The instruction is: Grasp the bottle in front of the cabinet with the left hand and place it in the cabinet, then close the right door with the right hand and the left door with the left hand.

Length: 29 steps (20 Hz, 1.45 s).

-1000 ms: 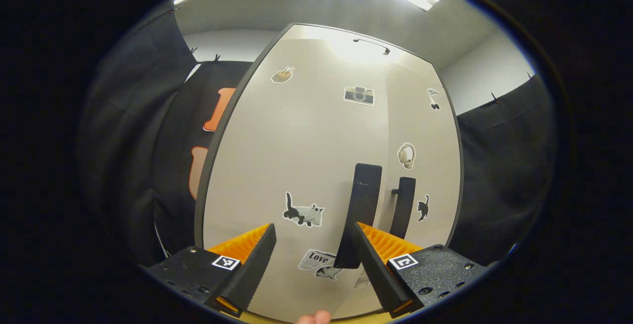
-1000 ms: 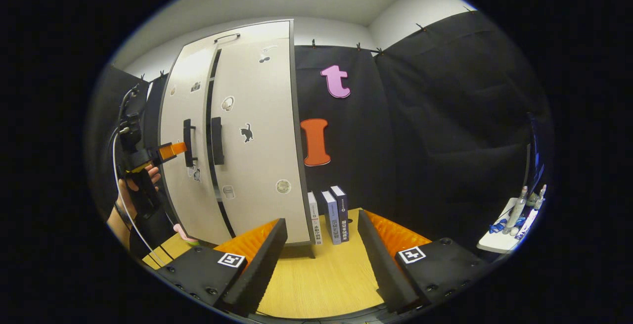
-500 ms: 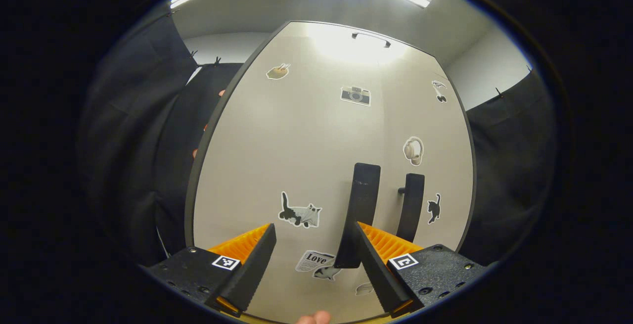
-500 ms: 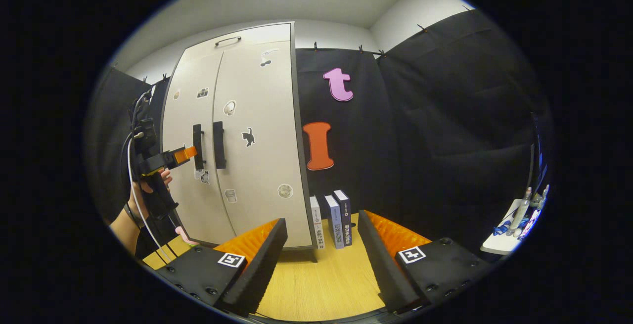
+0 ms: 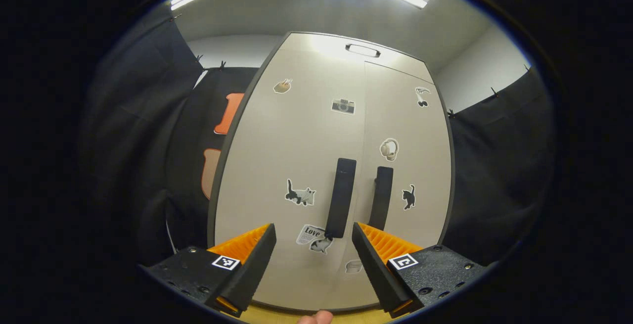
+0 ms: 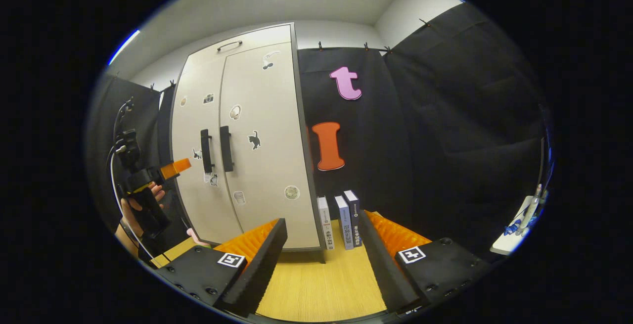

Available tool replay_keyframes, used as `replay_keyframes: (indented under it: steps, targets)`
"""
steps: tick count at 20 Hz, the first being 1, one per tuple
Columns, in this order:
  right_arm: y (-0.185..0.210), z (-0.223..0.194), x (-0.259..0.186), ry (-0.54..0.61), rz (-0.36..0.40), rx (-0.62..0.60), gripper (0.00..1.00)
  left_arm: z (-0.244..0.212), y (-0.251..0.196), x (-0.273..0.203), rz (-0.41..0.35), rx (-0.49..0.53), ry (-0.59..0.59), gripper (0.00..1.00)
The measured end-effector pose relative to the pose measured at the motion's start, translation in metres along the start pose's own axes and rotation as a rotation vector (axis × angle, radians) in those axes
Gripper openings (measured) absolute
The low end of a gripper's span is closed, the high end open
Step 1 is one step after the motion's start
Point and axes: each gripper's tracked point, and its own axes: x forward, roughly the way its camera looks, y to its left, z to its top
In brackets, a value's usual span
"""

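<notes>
A sticker [image 5: 312, 237] low on the cabinet's left door [image 5: 292, 165] read "Love". The book spines' [image 6: 344, 215] print was too small to read.

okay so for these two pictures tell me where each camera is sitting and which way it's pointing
Left gripper view: rides on the left gripper, facing the cabinet head-on, both doors shut, handles side by side; its open fingers show at the bottom, with a fingertip at the lower edge.
Right gripper view: rides on the right gripper, farther back over the wooden table, looking at the cabinet from its right, with books beside it; its open fingers show below, the left gripper and a hand farther off.
Shared: cabinet, handles, left gripper.
</notes>
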Motion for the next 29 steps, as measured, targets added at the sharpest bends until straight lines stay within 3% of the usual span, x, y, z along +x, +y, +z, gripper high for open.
replay_keyframes:
  steps: [8, 13, 29]
  targets:
    - [0.014, 0.02, -0.006, -0.042, 0.127, -0.018, 0.97, 0.015, -0.013, -0.092, 0.046, -0.011, 0.018, 0.94]
    - [0.021, 0.021, -0.018, -0.044, 0.158, -0.018, 0.96, 0.022, -0.021, -0.127, 0.061, -0.014, 0.025, 0.94]
    - [0.024, 0.01, -0.038, -0.056, 0.127, -0.032, 0.96, 0.03, -0.028, -0.18, 0.056, -0.035, 0.017, 0.94]
